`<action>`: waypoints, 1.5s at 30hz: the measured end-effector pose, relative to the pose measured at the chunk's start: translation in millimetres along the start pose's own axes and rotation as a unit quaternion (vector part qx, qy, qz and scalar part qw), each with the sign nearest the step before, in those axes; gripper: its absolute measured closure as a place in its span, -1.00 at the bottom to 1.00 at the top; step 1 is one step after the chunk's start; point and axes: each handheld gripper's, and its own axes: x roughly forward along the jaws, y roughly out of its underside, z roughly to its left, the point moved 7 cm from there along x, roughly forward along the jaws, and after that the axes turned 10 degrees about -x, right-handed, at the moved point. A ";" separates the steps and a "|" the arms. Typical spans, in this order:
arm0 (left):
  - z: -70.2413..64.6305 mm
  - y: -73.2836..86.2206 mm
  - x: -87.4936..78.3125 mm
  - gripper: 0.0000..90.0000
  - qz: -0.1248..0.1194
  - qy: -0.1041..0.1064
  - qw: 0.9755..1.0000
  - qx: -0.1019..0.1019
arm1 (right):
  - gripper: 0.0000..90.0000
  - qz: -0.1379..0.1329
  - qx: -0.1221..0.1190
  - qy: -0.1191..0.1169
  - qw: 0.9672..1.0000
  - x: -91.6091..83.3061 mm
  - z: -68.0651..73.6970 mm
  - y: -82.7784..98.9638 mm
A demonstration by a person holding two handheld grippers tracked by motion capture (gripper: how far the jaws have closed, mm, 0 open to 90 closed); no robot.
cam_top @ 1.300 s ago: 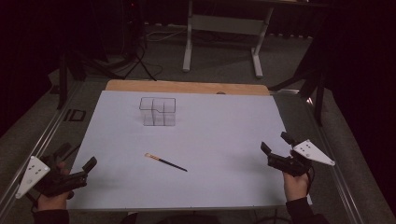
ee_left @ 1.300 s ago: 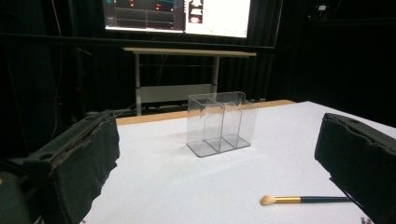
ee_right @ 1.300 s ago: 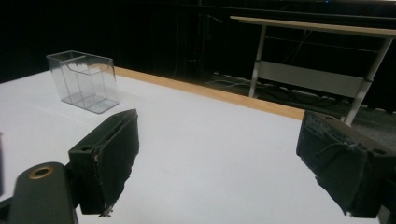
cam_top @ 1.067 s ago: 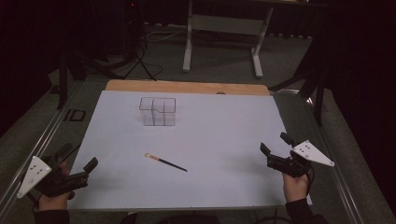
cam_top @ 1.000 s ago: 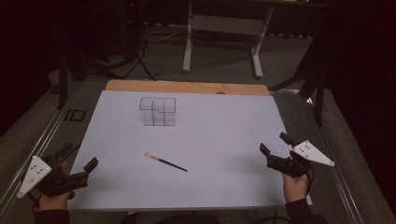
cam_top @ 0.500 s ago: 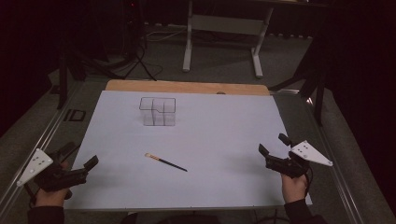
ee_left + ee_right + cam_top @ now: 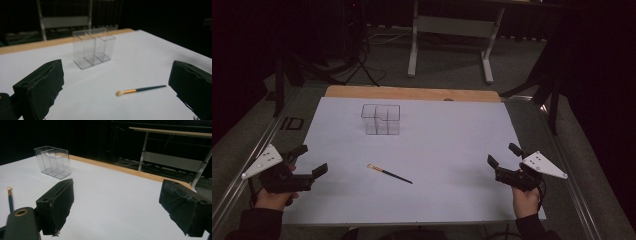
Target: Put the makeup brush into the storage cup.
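The white table [image 7: 452, 150] lies between the left hand-held gripper [image 7: 304, 161] and the right hand-held gripper [image 7: 503, 154]; both have jaws spread wide and carry nothing. Ahead of both stands a clear divided holder [image 7: 381, 119]. The small brush [image 7: 389, 173] lies flat, nearer the left hand-held gripper, untouched, so probably all the work is left.

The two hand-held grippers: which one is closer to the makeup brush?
The left hand-held gripper. The makeup brush lies left of the table's middle, far from the right hand-held gripper.
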 end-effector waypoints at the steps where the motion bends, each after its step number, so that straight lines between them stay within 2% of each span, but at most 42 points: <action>1: -2.4 -1.3 2.5 -1.00 0.010 0.009 1.000 -0.002 | -0.73 0.001 -0.001 0.000 1.000 0.1 0.2 0.1; 3: -5.9 -3.7 6.5 -1.00 0.035 0.020 0.999 0.003 | -0.73 0.000 0.000 -0.001 1.000 0.0 0.8 -0.1; 6: -10.1 -8.7 10.9 -1.00 0.055 0.039 0.998 0.014 | -0.73 0.000 -0.003 -0.002 1.000 0.1 1.3 -0.5; 8: -11.2 -11.6 15.0 -1.00 0.069 0.038 0.996 0.030 | -0.73 0.000 -0.002 -0.002 1.000 0.5 1.1 -0.3; 11: -13.1 -16.6 21.3 -1.00 0.081 0.042 0.995 0.046 | -0.73 0.000 0.000 -0.002 1.000 0.1 1.0 -0.3; 16: -17.6 -25.3 31.8 -1.00 0.100 0.063 0.991 0.067 | -0.73 0.002 -0.001 -0.004 1.000 1.3 1.3 0.6; 17: -19.1 -27.4 34.2 -1.00 0.105 0.070 0.989 0.071 | -0.73 0.003 -0.001 -0.005 1.000 1.5 1.4 0.8; 18: -19.6 -28.5 35.8 -1.00 0.110 0.068 0.989 0.078 | -0.73 0.003 -0.001 -0.005 1.000 1.7 1.6 0.9; 19: -22.5 -30.2 38.9 -1.00 0.119 0.078 0.986 0.082 | -0.73 0.004 -0.002 -0.005 1.000 1.7 1.6 0.9; 20: -24.5 -31.4 41.4 -1.00 0.128 0.079 0.984 0.091 | -0.73 0.003 -0.002 -0.005 1.000 1.7 1.7 0.8; 23: -29.8 -34.0 46.5 -1.00 0.141 0.092 0.981 0.101 | -0.73 0.002 -0.002 -0.005 1.000 1.5 2.2 0.5; 27: -38.1 -35.5 54.1 -1.00 0.173 0.106 0.971 0.125 | -0.73 0.002 -0.002 -0.007 1.000 1.9 3.0 0.5; 29: -41.9 -35.8 58.1 -1.00 0.182 0.105 0.968 0.138 | -0.73 0.004 -0.001 -0.009 1.000 2.2 3.4 0.7; 30: -45.1 -35.5 61.1 -1.00 0.187 0.112 0.966 0.142 | -0.73 0.004 -0.002 -0.009 1.000 2.3 3.5 0.8; 31: -46.3 -34.6 64.4 -1.00 0.192 0.106 0.964 0.153 | -0.73 0.005 -0.003 -0.010 1.000 2.6 3.8 0.8; 34: -50.3 -27.5 75.1 -1.00 0.216 0.106 0.955 0.173 | -0.73 0.004 -0.001 -0.011 1.000 1.7 4.3 0.6; 35: -51.8 -25.0 78.4 -1.00 0.225 0.113 0.952 0.174 | -0.73 0.003 -0.001 -0.011 1.000 1.5 4.6 0.2; 36: -52.7 -23.3 80.9 -1.00 0.231 0.114 0.950 0.174 | -0.73 0.002 0.000 -0.011 1.000 1.6 4.7 0.0; 37: -53.9 -21.3 84.8 -1.00 0.237 0.115 0.947 0.182 | -0.73 0.003 0.000 -0.013 1.000 1.9 4.9 0.1; 38: -55.6 -19.9 87.3 -1.00 0.242 0.120 0.945 0.183 | -0.73 0.005 -0.002 -0.013 1.000 2.5 5.3 0.5; 39: -56.7 -19.0 90.2 -1.00 0.243 0.121 0.944 0.186 | -0.73 0.005 -0.003 -0.014 1.000 3.0 5.9 0.7; 40: -58.0 -17.3 92.7 -1.00 0.248 0.125 0.942 0.189 | -0.73 0.006 -0.002 -0.016 1.000 3.2 6.5 1.0; 43: -60.1 -9.8 100.7 -0.99 0.272 0.130 0.931 0.208 | -0.73 0.006 -0.002 -0.018 1.000 4.3 6.9 1.2; 45: -61.2 -7.4 105.4 -0.98 0.281 0.132 0.926 0.214 | -0.72 0.007 -0.003 -0.019 1.000 4.7 7.1 1.5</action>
